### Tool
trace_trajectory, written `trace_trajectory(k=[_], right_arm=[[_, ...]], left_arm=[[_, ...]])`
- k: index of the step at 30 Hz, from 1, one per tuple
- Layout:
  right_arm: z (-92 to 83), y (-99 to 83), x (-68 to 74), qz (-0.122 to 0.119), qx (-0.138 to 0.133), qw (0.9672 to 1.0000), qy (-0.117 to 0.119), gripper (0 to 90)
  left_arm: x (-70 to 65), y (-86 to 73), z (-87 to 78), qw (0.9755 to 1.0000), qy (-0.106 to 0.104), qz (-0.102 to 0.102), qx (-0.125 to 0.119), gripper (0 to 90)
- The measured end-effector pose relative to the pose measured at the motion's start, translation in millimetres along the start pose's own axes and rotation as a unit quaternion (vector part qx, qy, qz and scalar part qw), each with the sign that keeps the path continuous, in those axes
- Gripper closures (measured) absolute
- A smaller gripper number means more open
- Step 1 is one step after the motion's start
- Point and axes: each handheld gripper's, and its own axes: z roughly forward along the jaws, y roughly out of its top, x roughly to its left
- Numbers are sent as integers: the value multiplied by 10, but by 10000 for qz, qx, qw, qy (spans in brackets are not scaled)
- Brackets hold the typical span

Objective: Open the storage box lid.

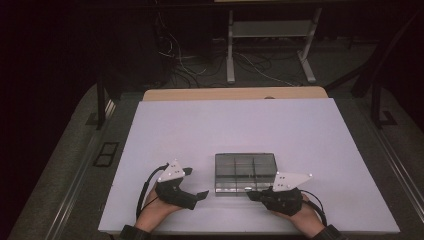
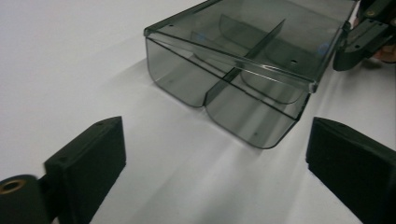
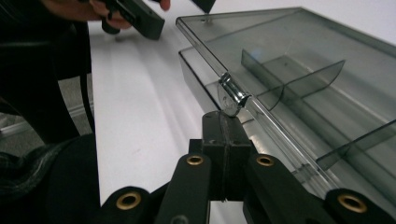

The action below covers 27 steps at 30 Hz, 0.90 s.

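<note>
High view shows the box (image 1: 245,172) near the table's (image 1: 200,125) front edge, the left hand-held gripper (image 1: 197,184) wide open beside it. The right hand-held gripper (image 3: 223,122), jaws shut empty, touches the latch (image 3: 232,96); pushing could slide the unbraced box.

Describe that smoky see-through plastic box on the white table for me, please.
The smoky transparent plastic box is rectangular, with inner dividers making compartments that look empty. Its flat lid lies closed or nearly so, with a small latch at the front edge. It sits flat near the table's near edge. The right gripper, jaws shut, meets that latch.
</note>
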Motion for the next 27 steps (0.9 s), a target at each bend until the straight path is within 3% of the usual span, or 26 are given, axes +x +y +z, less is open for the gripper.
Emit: trace_trajectory(k=[13,18,27], right_arm=[[-69,105,-36,127,-173,9998,25,893],[-94,129,-47,149,-202,9997,15,893],[-103,138,-55,151,-218,9996,34,893]], left_arm=[[-94,64,18,9990,-355,71,-273,235],[-120,96,9,9986,-388,52,-363,419],[-139,125,44,9967,-738,-45,-320,741]])
